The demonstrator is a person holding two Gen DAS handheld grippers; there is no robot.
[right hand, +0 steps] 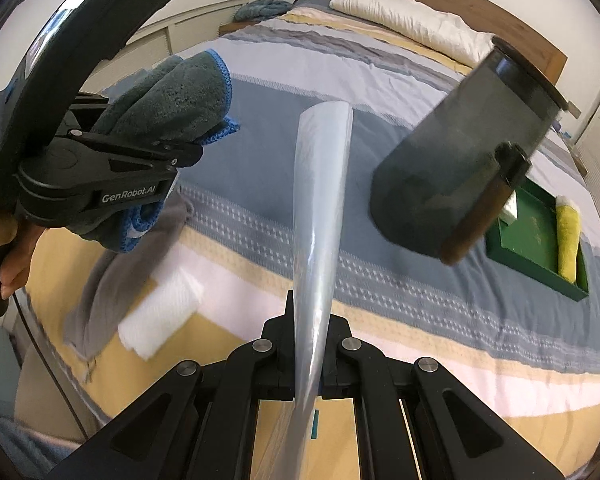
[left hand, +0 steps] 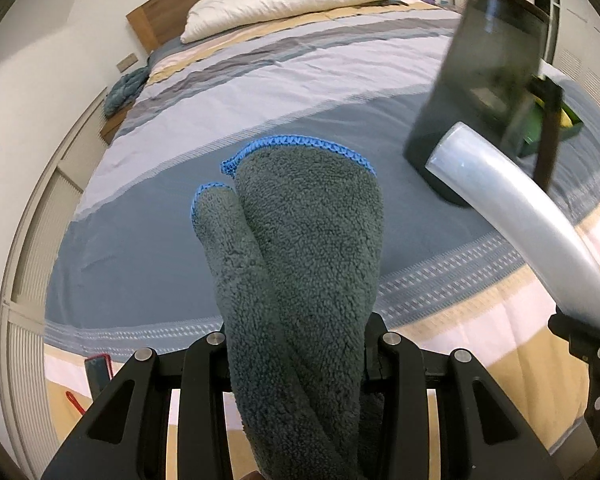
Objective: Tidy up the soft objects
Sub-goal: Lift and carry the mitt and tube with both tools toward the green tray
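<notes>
Motion-blurred dark cylinder [right hand: 460,152], contents indiscernible

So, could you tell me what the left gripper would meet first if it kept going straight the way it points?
Probably the bedspread: the left gripper, shut on the towel, points down at bare blue fabric, left of the dark container. Depth is unclear.
</notes>
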